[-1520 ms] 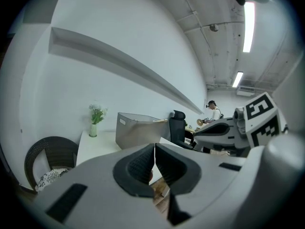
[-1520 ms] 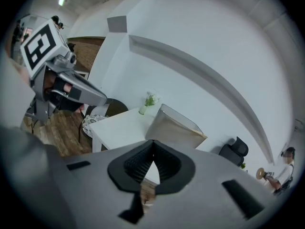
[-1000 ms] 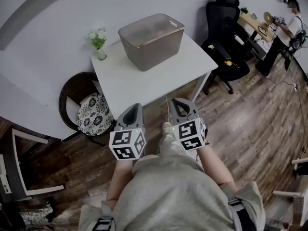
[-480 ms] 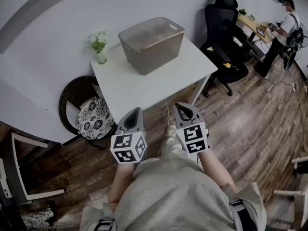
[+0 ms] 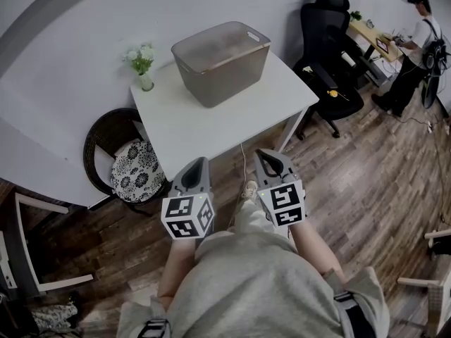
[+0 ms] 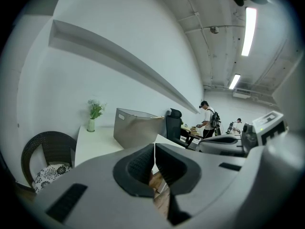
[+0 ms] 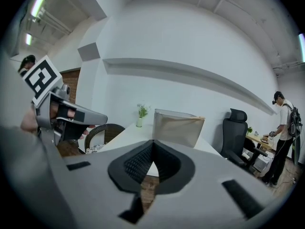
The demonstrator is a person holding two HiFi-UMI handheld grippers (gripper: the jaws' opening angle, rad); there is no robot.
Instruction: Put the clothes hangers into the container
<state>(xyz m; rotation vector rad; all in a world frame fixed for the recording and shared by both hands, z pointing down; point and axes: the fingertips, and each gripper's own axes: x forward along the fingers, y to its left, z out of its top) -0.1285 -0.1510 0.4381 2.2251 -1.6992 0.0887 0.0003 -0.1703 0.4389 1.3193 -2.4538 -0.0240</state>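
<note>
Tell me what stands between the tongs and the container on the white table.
Nothing visible does. The left tongs and right tongs, both shut and empty, face the container across the bare white table.

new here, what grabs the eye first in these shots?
A taupe plastic bin sits at the back of the white square table, with a small vase of white flowers at the table's back-left corner. The left gripper and right gripper hang shut and empty short of the table's near edge. A black office chair stands to its right.
</note>
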